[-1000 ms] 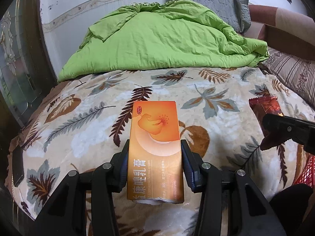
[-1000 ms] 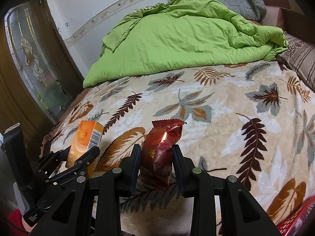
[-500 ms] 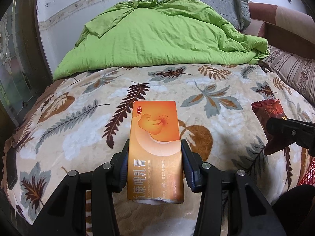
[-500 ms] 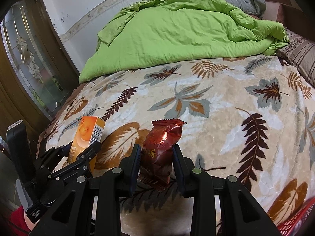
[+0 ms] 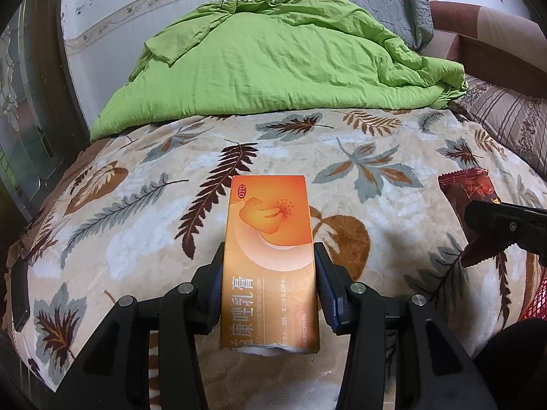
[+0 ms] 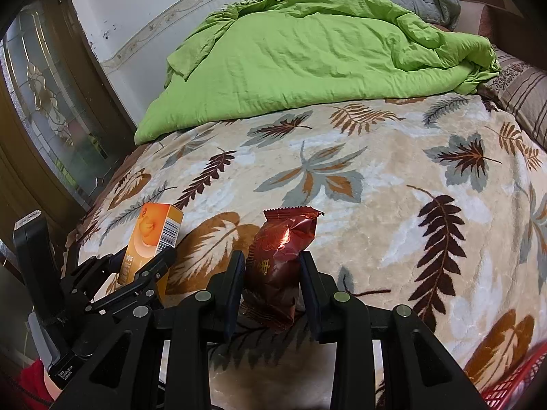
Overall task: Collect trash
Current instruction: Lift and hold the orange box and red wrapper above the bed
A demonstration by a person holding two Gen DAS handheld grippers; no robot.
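The orange cream box [image 5: 270, 259] is clamped across its long sides by the left claw [image 5: 269, 283], and the red snack wrapper [image 6: 278, 256] is pinched at its lower half by the right claw [image 6: 272, 282]. Both are held clear above the near edge of the leaf-patterned bed [image 6: 393, 171], judged ready for carrying. A red basket [image 6: 509, 389], glimpsed near right, is the probable drop point.

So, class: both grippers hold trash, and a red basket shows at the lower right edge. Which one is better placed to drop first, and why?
Right. The right gripper, shut on the wrapper, is nearer the red basket. The left gripper, holding the box, sits farther left.
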